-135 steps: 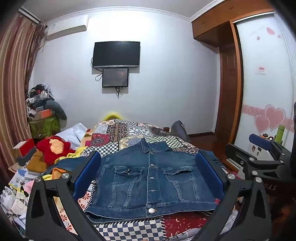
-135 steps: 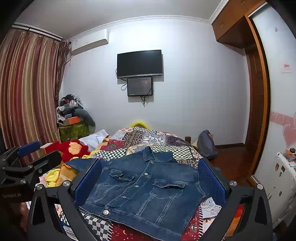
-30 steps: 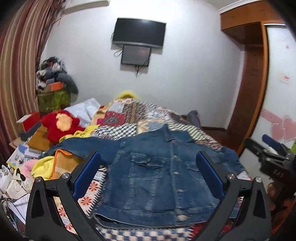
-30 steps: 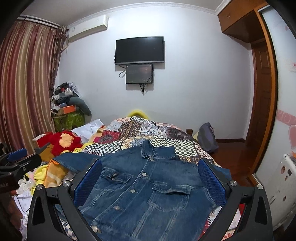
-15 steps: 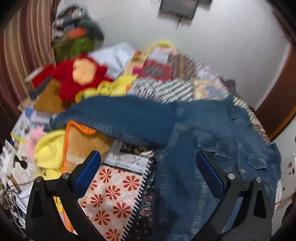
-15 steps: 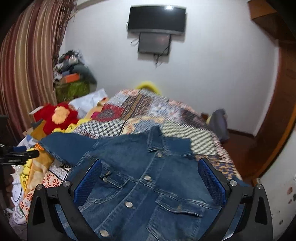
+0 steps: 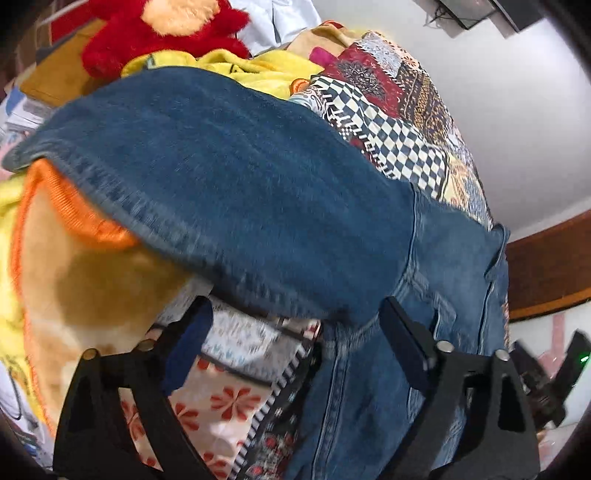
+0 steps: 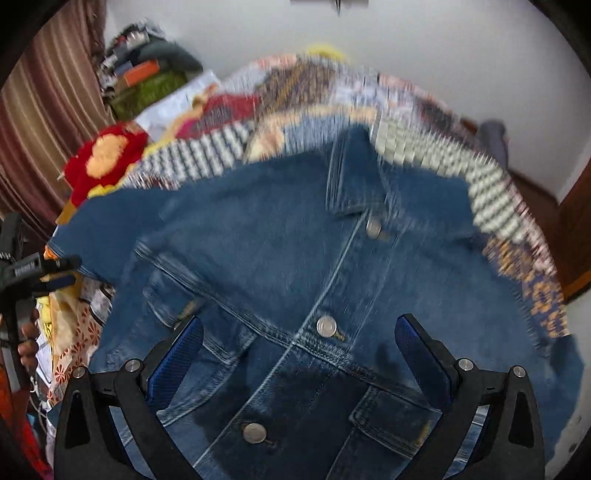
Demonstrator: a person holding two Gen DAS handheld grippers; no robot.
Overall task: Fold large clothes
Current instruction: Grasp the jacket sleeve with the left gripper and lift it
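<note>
A blue denim jacket [image 8: 280,258] lies front up and buttoned on the bed, collar [image 8: 354,184] toward the far wall. Its left sleeve [image 7: 229,177] stretches out toward the upper left in the left wrist view. My left gripper [image 7: 295,317] points down over the spot where that sleeve meets the body. Its jaws are closing, with the sleeve's lower seam between them, and the pads are not pressing on cloth. My right gripper [image 8: 299,326] hovers open over the chest, around the button placket. Motion blurs both views.
A patchwork quilt [image 7: 399,122] covers the bed. To the jacket's left lie a tan, orange-edged blanket [image 7: 92,266], a yellow cloth [image 7: 258,66] and a red plush toy [image 7: 162,33]. A striped curtain [image 8: 44,110] and a clutter pile [image 8: 147,77] stand far left.
Both grippers dropped toward the bed and tipped downward. The left one swung over to the sleeve and armpit, rolled, and its jaws narrowed. The right one closed in on the jacket's chest.
</note>
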